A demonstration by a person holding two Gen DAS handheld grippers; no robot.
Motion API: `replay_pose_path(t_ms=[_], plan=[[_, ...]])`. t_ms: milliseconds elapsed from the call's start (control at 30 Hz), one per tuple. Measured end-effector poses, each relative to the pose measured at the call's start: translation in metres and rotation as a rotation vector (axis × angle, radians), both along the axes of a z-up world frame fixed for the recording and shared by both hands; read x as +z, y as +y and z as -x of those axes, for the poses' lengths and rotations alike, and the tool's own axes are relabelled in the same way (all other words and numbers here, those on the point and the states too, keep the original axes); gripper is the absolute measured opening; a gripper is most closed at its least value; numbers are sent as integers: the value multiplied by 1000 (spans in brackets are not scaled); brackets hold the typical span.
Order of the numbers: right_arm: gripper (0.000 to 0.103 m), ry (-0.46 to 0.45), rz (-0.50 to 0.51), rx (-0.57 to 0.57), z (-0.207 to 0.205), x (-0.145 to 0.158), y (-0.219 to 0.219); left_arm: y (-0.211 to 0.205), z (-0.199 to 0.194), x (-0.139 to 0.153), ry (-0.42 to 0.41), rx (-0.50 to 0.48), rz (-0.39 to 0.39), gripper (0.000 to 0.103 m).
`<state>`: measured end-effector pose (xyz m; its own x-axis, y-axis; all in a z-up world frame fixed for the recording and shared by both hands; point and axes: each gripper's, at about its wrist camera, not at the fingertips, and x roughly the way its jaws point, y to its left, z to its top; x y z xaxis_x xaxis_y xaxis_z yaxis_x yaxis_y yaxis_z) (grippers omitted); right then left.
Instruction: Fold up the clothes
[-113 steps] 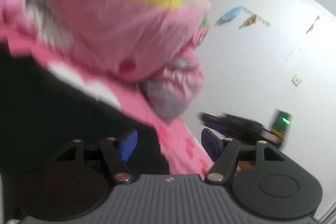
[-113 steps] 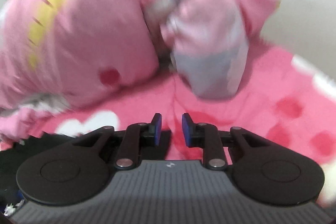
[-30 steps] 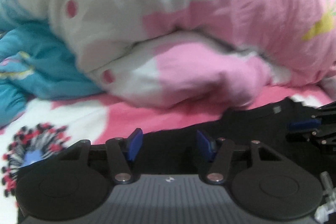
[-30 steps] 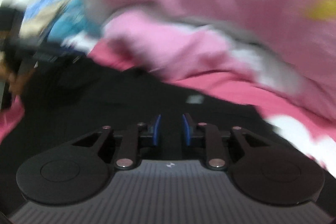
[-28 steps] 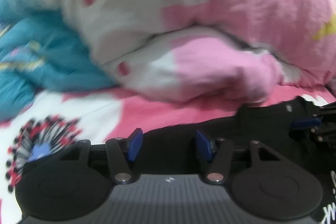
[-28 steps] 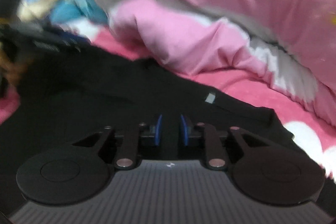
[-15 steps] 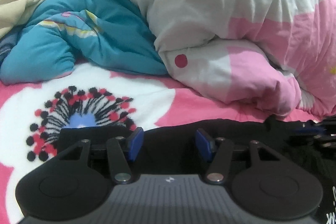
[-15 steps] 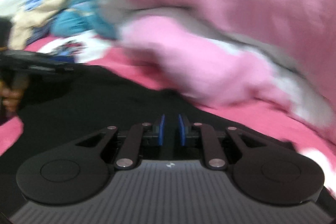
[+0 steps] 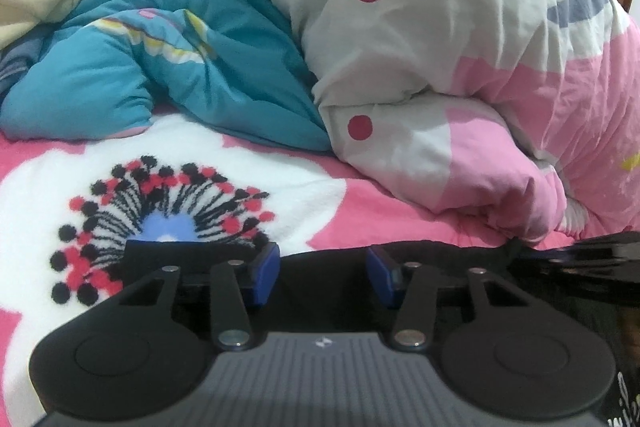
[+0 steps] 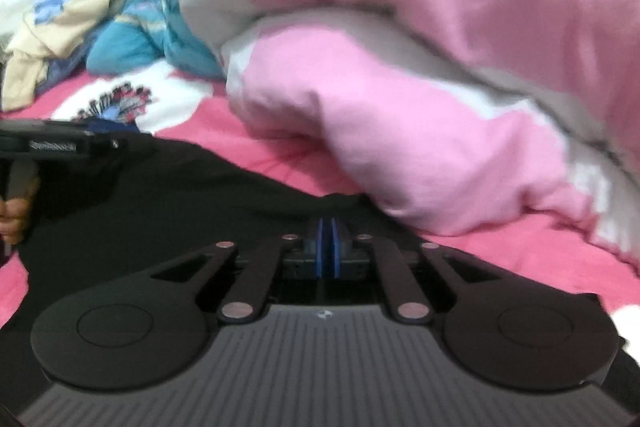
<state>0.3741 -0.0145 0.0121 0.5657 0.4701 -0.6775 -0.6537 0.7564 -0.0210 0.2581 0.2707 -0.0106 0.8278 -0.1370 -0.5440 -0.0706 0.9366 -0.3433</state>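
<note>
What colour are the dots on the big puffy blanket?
Red dots on the puffy blanket, clearest in the left wrist view.

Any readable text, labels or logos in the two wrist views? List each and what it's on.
White script on the black garment: cut off at the frame edge, unreadable.
White print strip on the side of the left gripper: too blurred to read.
Small emblem on its grey body: a mark, no letters.
Nothing is legible.

A bed (image 9: pixel 352 203) under a pink flowered blanket carried a black garment (image 10: pixel 180 195) at its near edge. Behind the garment lay a pink-and-white duvet (image 9: pixel 460 67), with a teal quilt (image 9: pixel 168 67) touching the duvet's left side.
</note>
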Motion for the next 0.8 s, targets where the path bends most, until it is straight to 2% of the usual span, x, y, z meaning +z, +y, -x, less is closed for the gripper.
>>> replay_pose_path(t_ms=[33,133,200,400,533,633,700,800], plan=[[1,4,13,-7,-5,-6,6,2,0,0,0,1,12,46],[0,-16,8,-133,-30,-8,-12,5,-1,-1,1,2,27,46],[0,-7,-7,-159,-27,-1,-20,3,-2,-1,2,2,20,46],[2,-9,-19,-38,6,2,2,4,-1,-1,-1,3,21,46],[1,-26,5,-48,-17,-16,23,5,-1,-2,-6,2,30,45],[1,-16,-46,-145,-34,-7,9,4,-1,-2,-6,2,19,46],[1,-5,-49,-134,-28,5,-9,3,-1,-2,-6,2,12,46],[3,-69,-22,-141,-4,29,-51,3,-1,-2,-5,3,11,46]])
